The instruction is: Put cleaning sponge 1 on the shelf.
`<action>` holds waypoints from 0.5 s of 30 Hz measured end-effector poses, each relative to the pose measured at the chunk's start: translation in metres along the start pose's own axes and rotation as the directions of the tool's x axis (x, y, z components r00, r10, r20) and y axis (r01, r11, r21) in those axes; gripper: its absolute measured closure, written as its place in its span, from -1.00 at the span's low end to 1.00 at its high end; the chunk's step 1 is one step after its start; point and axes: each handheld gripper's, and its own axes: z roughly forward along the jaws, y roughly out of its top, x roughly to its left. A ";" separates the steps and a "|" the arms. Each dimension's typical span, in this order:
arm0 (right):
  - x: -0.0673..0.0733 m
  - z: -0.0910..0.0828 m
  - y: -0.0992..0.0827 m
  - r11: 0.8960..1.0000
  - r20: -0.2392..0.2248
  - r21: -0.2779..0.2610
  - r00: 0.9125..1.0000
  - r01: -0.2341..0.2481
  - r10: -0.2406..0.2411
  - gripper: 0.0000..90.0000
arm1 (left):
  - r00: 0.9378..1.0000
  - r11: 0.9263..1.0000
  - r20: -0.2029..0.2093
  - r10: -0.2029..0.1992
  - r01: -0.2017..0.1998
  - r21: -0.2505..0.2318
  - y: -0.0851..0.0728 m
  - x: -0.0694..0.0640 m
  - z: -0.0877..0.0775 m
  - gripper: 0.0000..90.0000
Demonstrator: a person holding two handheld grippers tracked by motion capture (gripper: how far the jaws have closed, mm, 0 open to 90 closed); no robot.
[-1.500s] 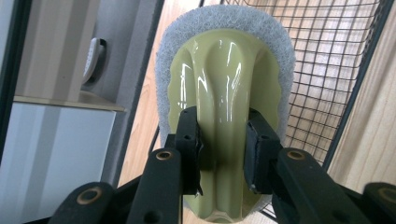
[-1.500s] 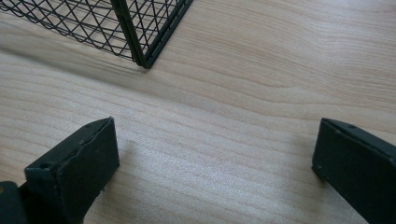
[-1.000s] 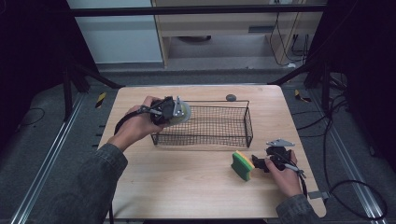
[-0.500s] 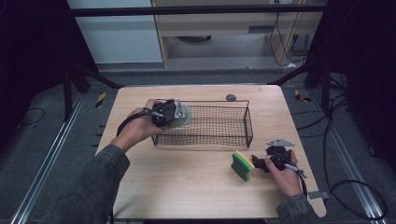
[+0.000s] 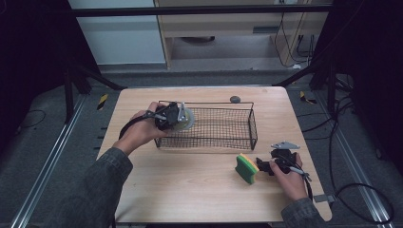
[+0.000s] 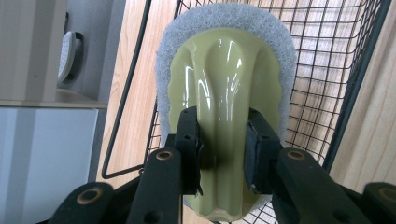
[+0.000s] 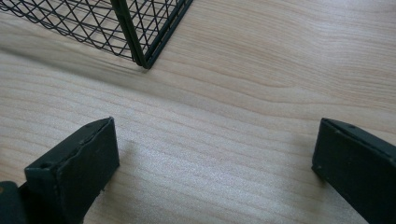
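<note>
- Bench (image 5: 190, 190): light wood top, seen from above; dark floor and rails around it.
- Wire basket (image 5: 223, 129): black mesh, rectangular, long axis running 9 to 3 o'clock, standing at about bench centre, slightly toward 12 o'clock.
- Left tool (image 5: 177, 116): held in the person's left hand (image 5: 140, 130) at the basket's 9 o'clock end, above the rim there.
- Left tool state: clenched on a scrubber (image 6: 224, 93). In the left gripper view both black jaws press the olive-green glossy handle from either side; the pale grey-white mesh pad rings the handle behind.
- Scrubber position: held in the air over the 9 o'clock end of the basket, basket mesh visible behind and beneath it. Cannot tell whether the pad touches the wire.
- Right tool (image 5: 264, 166): held in the right hand (image 5: 290, 178) low over the bench at about 4 o'clock from the basket, pointing toward 9 o'clock.
- Right tool state: released; in the right gripper view the two jaws stand wide apart with bare wood grain between them.
- Sponge (image 5: 246, 168): yellow with a green face, on the bench just beside the right tool's tips, on their 9 o'clock side.
- Basket corner (image 7: 140, 56) lies near the right tool's jaws, toward 11 o'clock in the right gripper view.
- Small dark round object (image 5: 235, 99) on the bench just beyond the basket's far rim, at 12 o'clock; too small to identify.
</note>
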 end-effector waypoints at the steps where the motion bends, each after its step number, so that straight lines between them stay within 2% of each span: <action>1: 0.000 0.000 0.000 1.000 0.000 0.000 1.000 0.002 -0.002 -0.98 | 1.000 1.000 0.000 0.000 0.000 0.000 0.000 0.000 0.000 0.56; 15: 0.000 0.000 0.000 1.000 0.000 0.000 1.000 0.003 -0.003 -0.98 | 0.999 1.000 0.034 0.001 -0.002 0.030 -0.007 -0.002 0.011 0.56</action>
